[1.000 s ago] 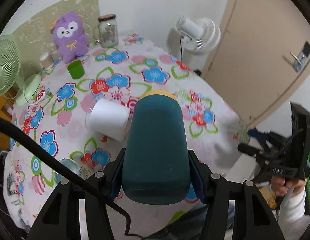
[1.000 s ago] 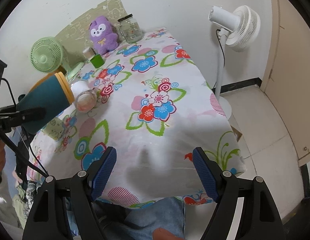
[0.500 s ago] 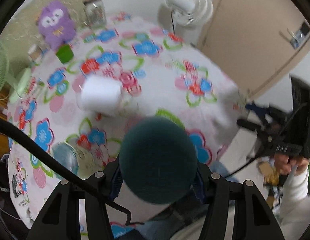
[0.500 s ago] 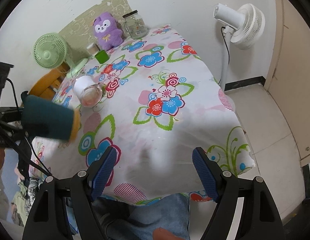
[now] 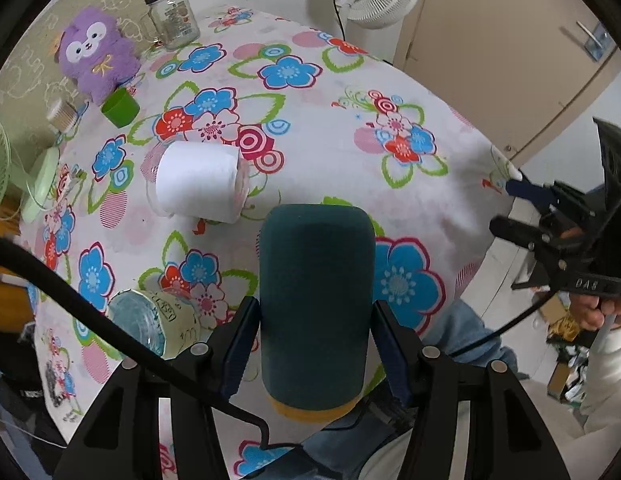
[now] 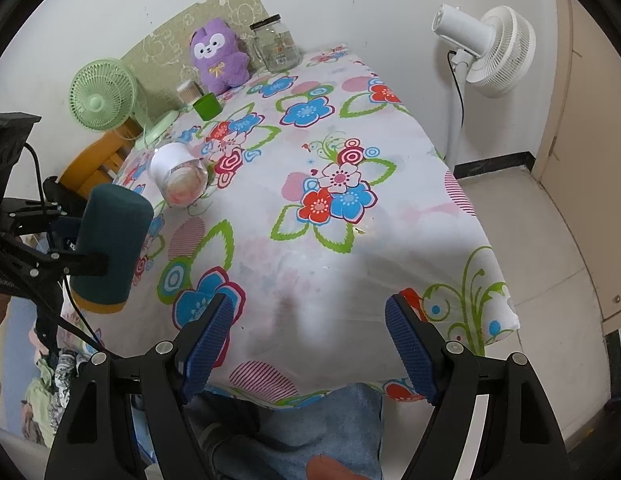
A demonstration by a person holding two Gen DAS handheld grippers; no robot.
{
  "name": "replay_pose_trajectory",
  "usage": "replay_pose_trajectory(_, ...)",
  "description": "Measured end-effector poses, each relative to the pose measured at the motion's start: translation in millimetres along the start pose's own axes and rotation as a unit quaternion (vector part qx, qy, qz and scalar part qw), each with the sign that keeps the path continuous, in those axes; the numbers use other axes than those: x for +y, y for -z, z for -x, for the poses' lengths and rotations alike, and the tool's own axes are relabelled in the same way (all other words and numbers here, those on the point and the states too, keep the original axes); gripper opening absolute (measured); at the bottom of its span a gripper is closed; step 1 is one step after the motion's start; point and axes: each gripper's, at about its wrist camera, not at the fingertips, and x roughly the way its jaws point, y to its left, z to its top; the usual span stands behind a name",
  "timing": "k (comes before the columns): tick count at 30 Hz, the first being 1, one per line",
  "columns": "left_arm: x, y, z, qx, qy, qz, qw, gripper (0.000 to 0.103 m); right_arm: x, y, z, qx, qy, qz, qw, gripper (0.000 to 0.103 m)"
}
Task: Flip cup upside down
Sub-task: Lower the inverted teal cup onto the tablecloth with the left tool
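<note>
A dark teal cup (image 5: pixel 314 292) with a yellow rim is clamped between the blue pads of my left gripper (image 5: pixel 315 332), which is shut on it. The yellow rim (image 5: pixel 310 412) points down toward the camera and the closed base points away. In the right wrist view the cup (image 6: pixel 110 244) hangs rim-down, slightly tilted, over the table's front left edge. My right gripper (image 6: pixel 306 344) stands open with nothing between its pads, near the flowered tablecloth's front edge (image 6: pixel 350 384). It also shows at the right of the left wrist view, right gripper (image 5: pixel 546 216).
A white roll (image 5: pixel 198 184) lies on its side mid-table. A glass jar (image 5: pixel 146 320) lies near the left edge. At the back stand a purple plush (image 5: pixel 94 52), a green cup (image 5: pixel 120 108) and a tall jar (image 5: pixel 172 16). A white fan (image 6: pixel 490 52) stands right of the table.
The left gripper has turned the cup over: its yellow rim pointed up and away a second ago and now points down. The right gripper has stayed open in place.
</note>
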Motion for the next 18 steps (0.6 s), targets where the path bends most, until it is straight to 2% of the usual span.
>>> replay_pose_trajectory(6, 8, -8, 1, -0.036, 0.005, 0.025, 0.9991, 0.059, 0, 0, -2, 0.000, 0.003, 0.000, 1.000, 0.081)
replay_pose_trajectory(9, 14, -11, 5, -0.078, 0.012, 0.050, 0.9957, 0.059, -1, 1, -3, 0.000, 0.007, 0.000, 1.000, 0.081)
replay_pose_trajectory(12, 23, -12, 5, -0.123, 0.026, 0.086, 0.9884, 0.059, -3, 1, -4, 0.002, 0.008, -0.003, 1.000, 0.081)
replay_pose_trajectory(15, 30, -8, 2, -0.178, 0.029, 0.129, 0.9751, 0.057, -4, 1, -4, 0.001, 0.009, -0.004, 1.000, 0.081)
replay_pose_trajectory(16, 31, -6, 1, -0.201, 0.026, 0.142, 0.9689, 0.053, -5, 1, -4, -0.001, 0.009, -0.004, 1.000, 0.081)
replay_pose_trajectory(18, 31, 1, -4, -0.252, 0.017, 0.171, 0.9524, 0.053, -6, 1, -6, -0.001, 0.008, -0.007, 1.000, 0.081)
